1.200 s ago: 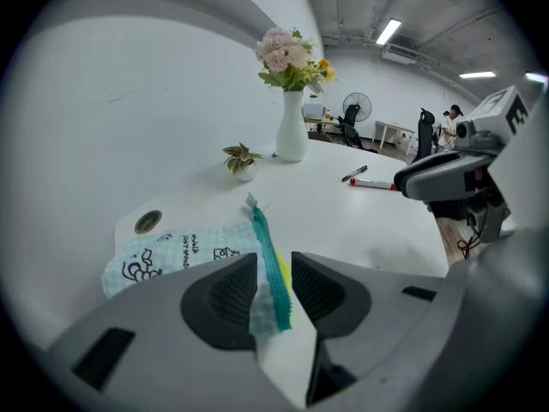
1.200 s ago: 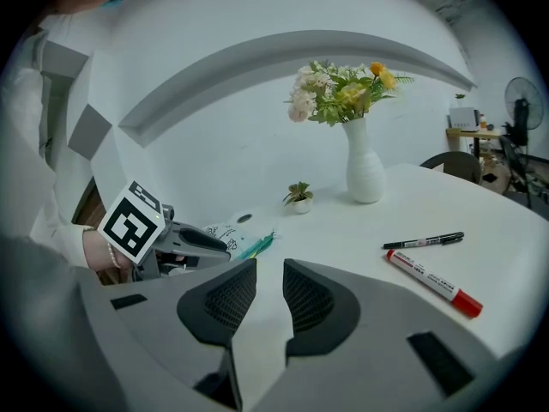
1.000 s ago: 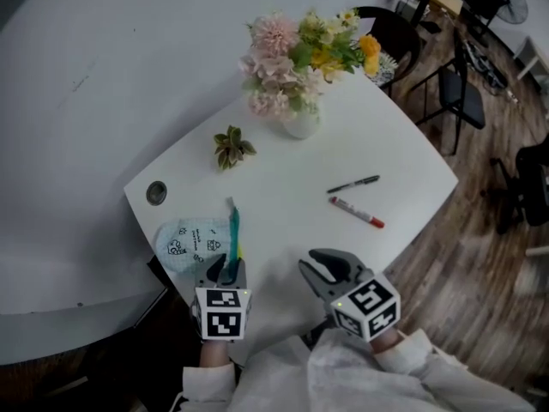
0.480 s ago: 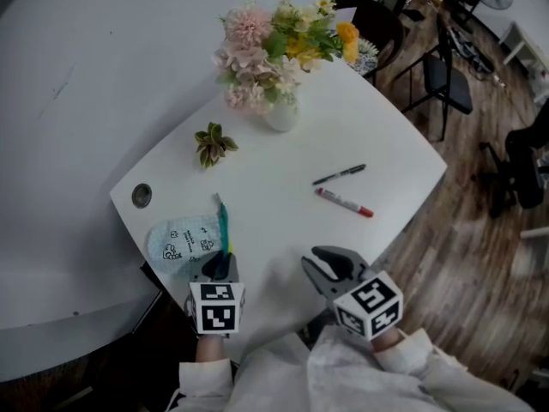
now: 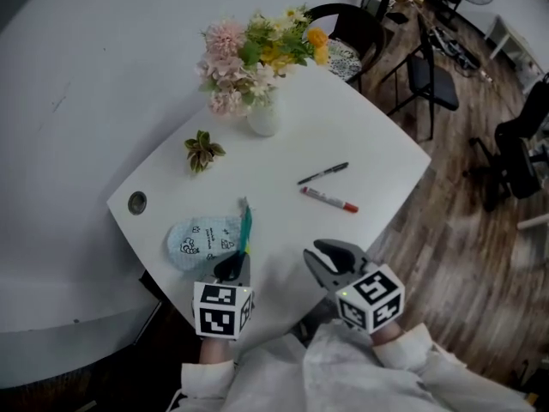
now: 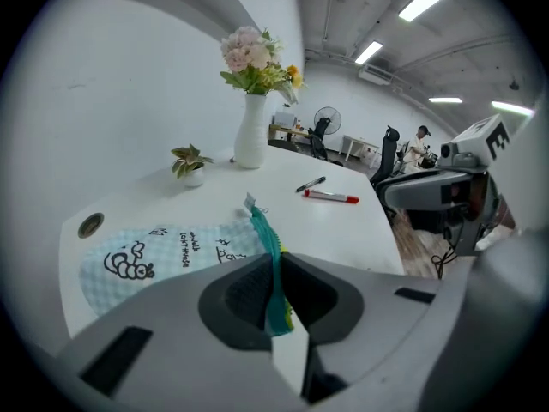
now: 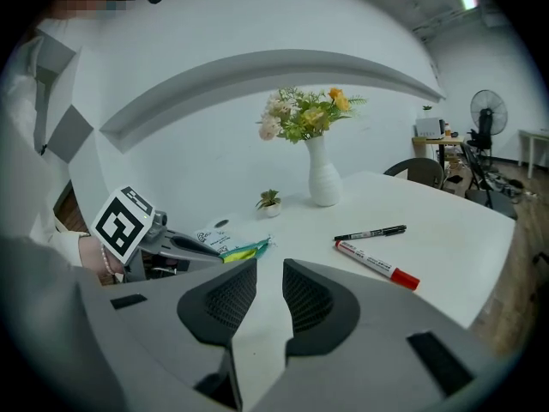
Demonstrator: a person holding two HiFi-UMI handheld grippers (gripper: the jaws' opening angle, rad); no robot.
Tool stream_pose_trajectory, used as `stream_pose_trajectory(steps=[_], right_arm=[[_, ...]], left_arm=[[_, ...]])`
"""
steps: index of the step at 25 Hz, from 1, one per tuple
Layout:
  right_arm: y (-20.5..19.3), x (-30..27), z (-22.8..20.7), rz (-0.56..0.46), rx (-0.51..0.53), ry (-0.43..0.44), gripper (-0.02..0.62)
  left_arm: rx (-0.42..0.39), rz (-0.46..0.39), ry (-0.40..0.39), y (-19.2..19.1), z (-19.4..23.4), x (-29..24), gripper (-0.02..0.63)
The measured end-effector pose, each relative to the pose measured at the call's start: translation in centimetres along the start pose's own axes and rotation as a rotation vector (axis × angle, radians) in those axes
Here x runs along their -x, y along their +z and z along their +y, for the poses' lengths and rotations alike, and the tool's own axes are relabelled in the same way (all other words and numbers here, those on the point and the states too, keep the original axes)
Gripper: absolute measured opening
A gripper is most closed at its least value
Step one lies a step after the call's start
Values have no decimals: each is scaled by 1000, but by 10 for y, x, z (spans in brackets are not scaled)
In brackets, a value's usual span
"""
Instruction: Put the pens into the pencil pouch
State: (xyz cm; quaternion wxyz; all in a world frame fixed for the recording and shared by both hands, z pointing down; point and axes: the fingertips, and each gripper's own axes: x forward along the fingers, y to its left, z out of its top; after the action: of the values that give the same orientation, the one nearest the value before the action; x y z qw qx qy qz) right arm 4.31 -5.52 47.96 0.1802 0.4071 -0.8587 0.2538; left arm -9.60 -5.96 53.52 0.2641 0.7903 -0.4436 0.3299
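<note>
Left hand-held gripper tight on the teal edge of the pencil pouch; right hand-held gripper narrowly agape, empty.

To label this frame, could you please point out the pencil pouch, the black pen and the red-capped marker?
pencil pouch (image 5: 199,243): head view, printed blue cloth.
black pen (image 5: 323,173): head view, middle of barrel.
red-capped marker (image 5: 328,199): head view, white barrel.
</note>
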Motion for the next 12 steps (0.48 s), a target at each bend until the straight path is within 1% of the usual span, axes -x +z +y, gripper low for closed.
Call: stream_pose_trajectory(steps=[9, 12], right_arm=[[15, 21, -19, -64, -24, -41, 91], [18, 26, -23, -80, -26, -50, 91]], left_arm=[[61, -122, -153, 44, -50, 12, 32], [78, -174, -235, 62, -69, 18, 32]])
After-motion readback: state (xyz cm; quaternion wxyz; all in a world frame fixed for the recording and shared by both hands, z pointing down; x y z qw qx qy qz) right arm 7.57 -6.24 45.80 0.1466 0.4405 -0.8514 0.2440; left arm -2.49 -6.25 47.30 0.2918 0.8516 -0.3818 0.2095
